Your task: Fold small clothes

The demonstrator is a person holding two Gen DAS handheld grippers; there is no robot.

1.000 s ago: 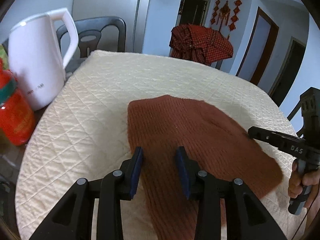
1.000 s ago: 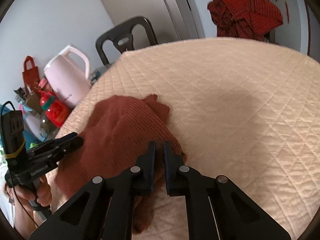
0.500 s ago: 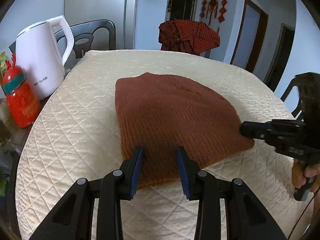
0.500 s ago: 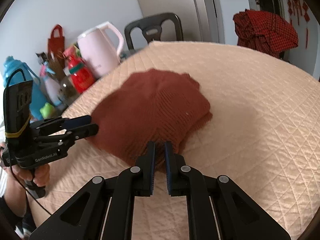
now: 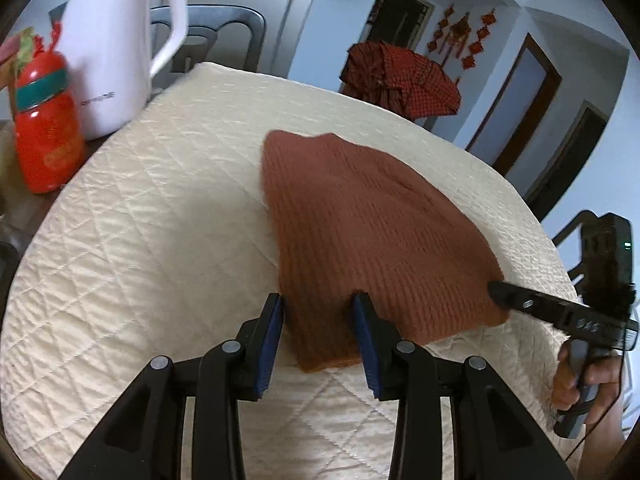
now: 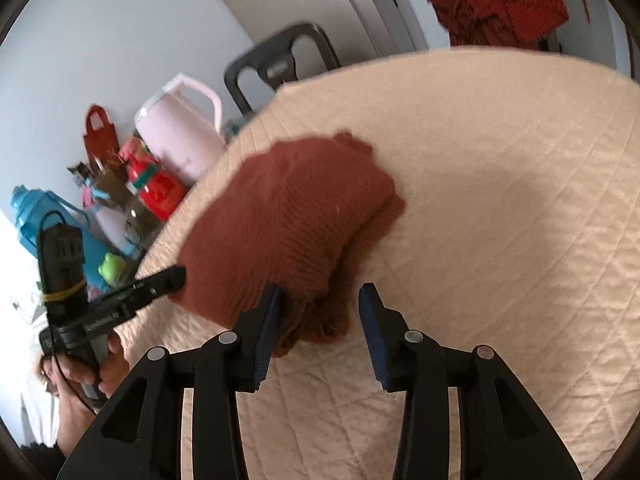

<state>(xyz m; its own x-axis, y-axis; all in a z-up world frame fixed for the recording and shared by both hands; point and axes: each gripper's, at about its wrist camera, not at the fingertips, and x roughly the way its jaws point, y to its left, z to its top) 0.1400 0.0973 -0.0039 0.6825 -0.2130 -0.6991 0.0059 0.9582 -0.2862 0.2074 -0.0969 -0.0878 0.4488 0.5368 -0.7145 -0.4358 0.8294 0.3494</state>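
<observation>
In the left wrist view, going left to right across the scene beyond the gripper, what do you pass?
Red bottle → white kettle → grey chair → brown knit garment → right gripper, its tip at the garment's right corner → hand holding it.

Knit hat (image 5: 372, 236): rust-brown, ribbed, lying flat on the quilted cloth (image 5: 152, 240). Crown points toward 11 o'clock; open brim edge faces 5 o'clock. The near corner is bunched in the right-wrist view.
</observation>
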